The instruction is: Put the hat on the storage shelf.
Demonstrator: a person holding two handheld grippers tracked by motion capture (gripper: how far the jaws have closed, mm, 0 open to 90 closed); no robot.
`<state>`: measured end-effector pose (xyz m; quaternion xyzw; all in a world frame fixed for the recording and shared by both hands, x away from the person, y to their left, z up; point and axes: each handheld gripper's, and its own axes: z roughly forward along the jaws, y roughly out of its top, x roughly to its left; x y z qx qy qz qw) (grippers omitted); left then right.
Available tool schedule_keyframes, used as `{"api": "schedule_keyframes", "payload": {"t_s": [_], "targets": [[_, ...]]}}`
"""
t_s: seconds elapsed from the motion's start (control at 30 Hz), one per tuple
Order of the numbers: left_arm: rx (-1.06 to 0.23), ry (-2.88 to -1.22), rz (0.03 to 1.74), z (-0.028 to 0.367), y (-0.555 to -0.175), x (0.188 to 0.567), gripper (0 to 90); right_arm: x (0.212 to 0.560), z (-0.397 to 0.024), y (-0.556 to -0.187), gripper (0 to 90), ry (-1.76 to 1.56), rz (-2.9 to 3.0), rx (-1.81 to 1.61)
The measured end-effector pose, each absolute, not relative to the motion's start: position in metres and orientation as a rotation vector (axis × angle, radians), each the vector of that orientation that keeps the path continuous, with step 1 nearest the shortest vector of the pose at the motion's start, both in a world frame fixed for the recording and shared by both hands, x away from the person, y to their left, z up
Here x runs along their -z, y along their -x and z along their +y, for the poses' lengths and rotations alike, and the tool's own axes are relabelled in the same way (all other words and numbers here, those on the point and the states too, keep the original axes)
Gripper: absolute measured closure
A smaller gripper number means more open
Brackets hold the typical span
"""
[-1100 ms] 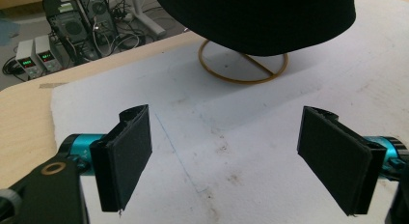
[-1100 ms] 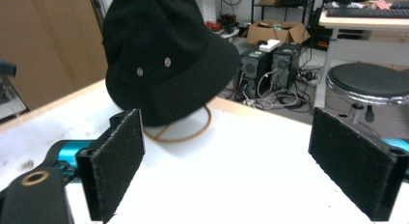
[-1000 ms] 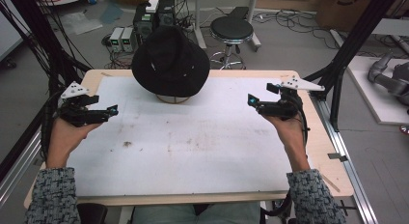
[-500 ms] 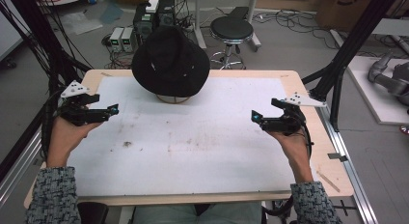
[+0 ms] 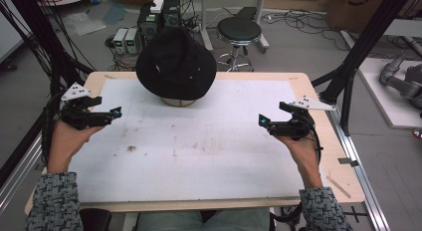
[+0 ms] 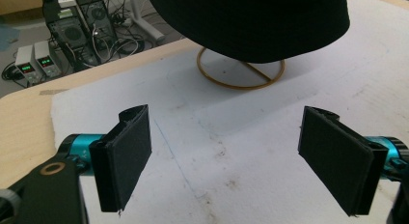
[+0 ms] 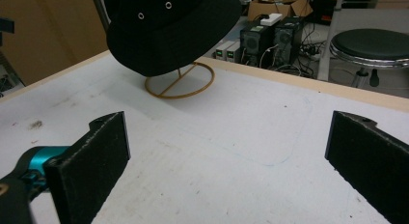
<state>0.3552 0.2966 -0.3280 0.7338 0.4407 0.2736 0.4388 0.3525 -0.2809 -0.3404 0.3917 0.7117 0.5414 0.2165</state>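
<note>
I see the black hat (image 5: 176,61) perched on its wire stand (image 5: 178,101) at the table's far edge, brim down and crown up, round with no clear long axis. It lies ahead of both grippers, between them. My left gripper (image 5: 115,113) is nearer; my right gripper (image 5: 262,122) is farther. Both sets of jaws gape wide, empty.

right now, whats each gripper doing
left gripper: open, holding nothing.
right gripper: open, holding nothing, jaws have just been opening.
</note>
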Motion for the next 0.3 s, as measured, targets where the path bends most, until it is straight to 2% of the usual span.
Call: {"api": "schedule_keyframes", "payload": {"t_s": [0.3], "targets": [[-0.685,-1.822,1.095,0.2966,-0.3552,0.3281,19.5,0.3396,-0.2847,-0.3515,1.5,-1.095,1.959,-1.506]]}}
